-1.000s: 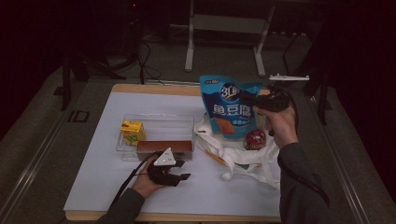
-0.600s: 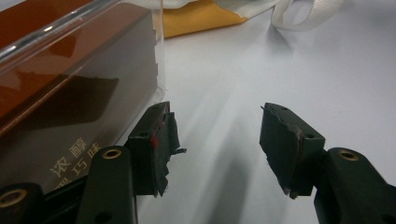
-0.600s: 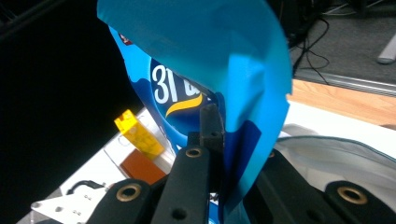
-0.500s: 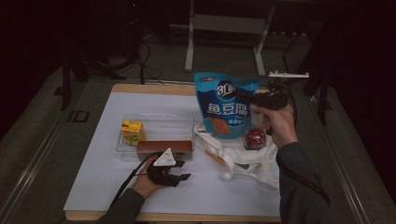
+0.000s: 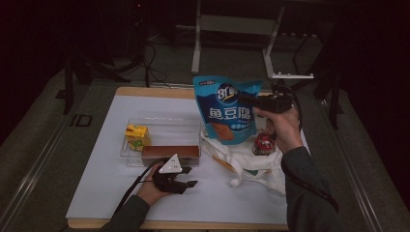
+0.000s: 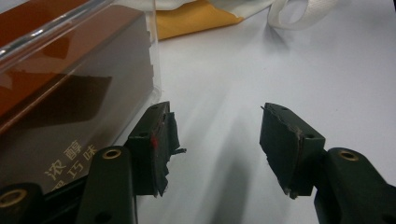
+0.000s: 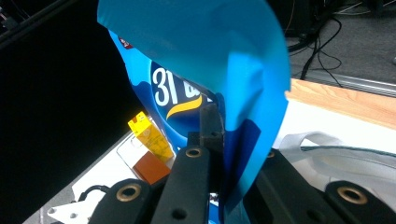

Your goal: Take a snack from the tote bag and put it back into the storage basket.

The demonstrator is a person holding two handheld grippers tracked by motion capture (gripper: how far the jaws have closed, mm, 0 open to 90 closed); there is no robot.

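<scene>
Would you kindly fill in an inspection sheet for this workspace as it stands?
Surface: white table top with a wooden edge.
Job's things: blue snack pouch held up in the air; white tote bag lying flat; clear tray holding a yellow carton and a brown box.
Clutter: small red-topped jar on the bag.
Grippers: right tongs shut on the pouch's edge; left tongs open on the table beside the tray.
Cables: black cable trailing from the left tongs; more on the floor.
Surroundings: dark room, metal stand behind the table.
</scene>
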